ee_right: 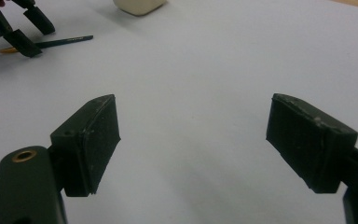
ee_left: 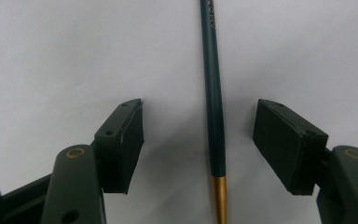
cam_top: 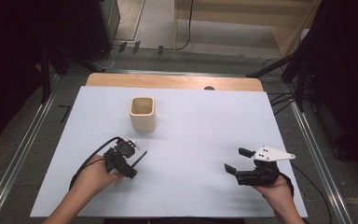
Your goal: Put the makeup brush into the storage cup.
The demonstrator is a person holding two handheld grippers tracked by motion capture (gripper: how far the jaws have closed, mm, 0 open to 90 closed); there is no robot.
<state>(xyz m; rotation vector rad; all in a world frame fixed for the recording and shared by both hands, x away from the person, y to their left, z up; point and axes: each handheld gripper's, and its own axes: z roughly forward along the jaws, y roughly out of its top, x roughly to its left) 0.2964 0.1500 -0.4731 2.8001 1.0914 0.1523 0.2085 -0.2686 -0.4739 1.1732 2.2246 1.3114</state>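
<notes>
Left gripper view: left gripper [ee_left: 198,140] jaws apart around the pencil [ee_left: 213,93] — pads clear; right gripper [ee_right: 193,144] jaws apart over bare table [cam_top: 205,121].

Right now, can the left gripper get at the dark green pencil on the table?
Probably yes. The pencil lies flat between the open jaws of the left gripper, neither pad touching it, and nothing sits in between; closing should take it.

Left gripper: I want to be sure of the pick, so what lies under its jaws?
Under the left gripper a dark green pencil with a gold end lies flat on the white table, between the open jaws and touching neither. The pencil's far tip is out of frame.
</notes>
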